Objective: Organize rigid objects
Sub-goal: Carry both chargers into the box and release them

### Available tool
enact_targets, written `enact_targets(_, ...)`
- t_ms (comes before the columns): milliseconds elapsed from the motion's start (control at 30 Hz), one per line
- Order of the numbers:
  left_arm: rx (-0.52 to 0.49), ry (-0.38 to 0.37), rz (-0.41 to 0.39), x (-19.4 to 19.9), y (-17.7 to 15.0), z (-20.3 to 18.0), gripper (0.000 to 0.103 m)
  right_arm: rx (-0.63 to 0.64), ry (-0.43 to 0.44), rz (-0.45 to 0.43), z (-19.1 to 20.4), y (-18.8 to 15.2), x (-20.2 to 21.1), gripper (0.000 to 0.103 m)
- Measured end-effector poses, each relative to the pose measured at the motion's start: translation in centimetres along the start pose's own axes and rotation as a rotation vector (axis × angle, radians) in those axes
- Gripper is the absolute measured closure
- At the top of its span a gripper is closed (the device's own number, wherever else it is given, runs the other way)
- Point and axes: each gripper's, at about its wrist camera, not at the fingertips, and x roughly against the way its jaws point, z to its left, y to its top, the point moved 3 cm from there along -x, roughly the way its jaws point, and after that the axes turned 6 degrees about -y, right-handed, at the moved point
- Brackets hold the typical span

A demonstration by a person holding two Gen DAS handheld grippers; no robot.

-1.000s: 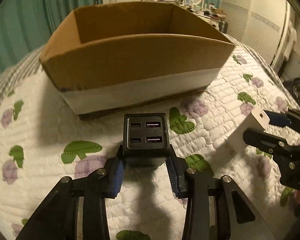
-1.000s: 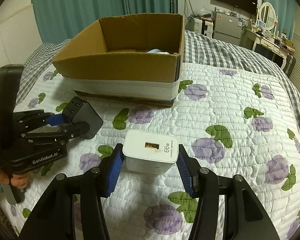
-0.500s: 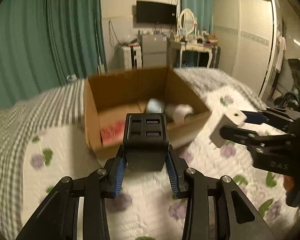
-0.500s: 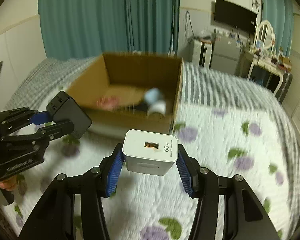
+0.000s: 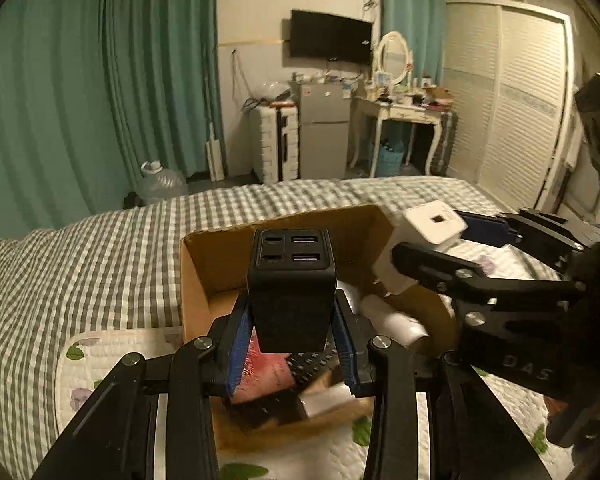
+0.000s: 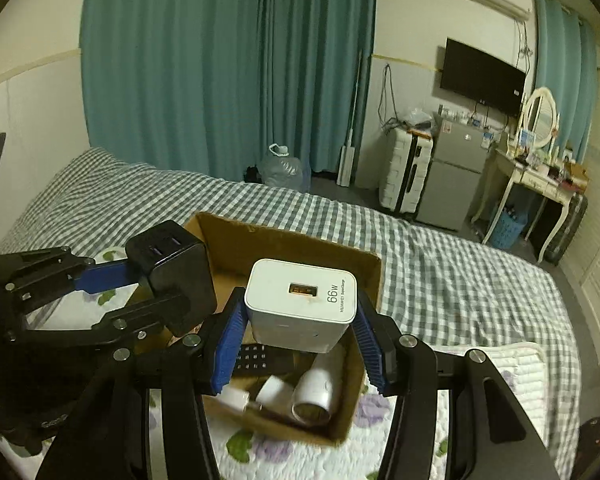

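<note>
My left gripper (image 5: 292, 344) is shut on a black multi-port charger (image 5: 292, 280) and holds it above the open cardboard box (image 5: 196, 292). My right gripper (image 6: 296, 344) is shut on a white 66W charger (image 6: 300, 304), also above the box (image 6: 364, 344). Each gripper shows in the other's view: the white charger (image 5: 424, 240) at the right, the black charger (image 6: 172, 272) at the left. Inside the box lie a black remote (image 6: 260, 358), a white cylinder (image 6: 316, 392) and a pink packet (image 5: 264, 376).
The box sits on a bed with a floral quilt (image 6: 500, 400) over a grey checked cover (image 5: 80, 264). Beyond the bed stand teal curtains (image 6: 220, 80), a small fridge (image 6: 452, 176), a dressing table (image 5: 400, 120) and a wardrobe (image 5: 520, 100).
Both grippers have risen from the quilt and moved forward over the box with their chargers still held. The box interior has come into view below them.
</note>
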Motion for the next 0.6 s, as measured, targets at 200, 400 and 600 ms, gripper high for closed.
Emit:
enact_targets(200, 0.024, 0.015, 0.05, -3.7, -1.0, 1.7, 0.065, -0.02, -0.009, 0.049, -0.9, -0.5, -3.7, 0.051)
enact_targets(400, 0.022, 0.026, 0.104, -6.7, -2.0, 2.3, 0.065, -0.053, -0.008, 0.091, -1.7, -0.9, -7.0, 0.051)
enact_targets(600, -0.006, 0.053, 0.113, -8.0, -2.0, 2.1, 0.064, -0.079, -0.01, 0.118, -2.3, -0.9, -9.6, 0.051)
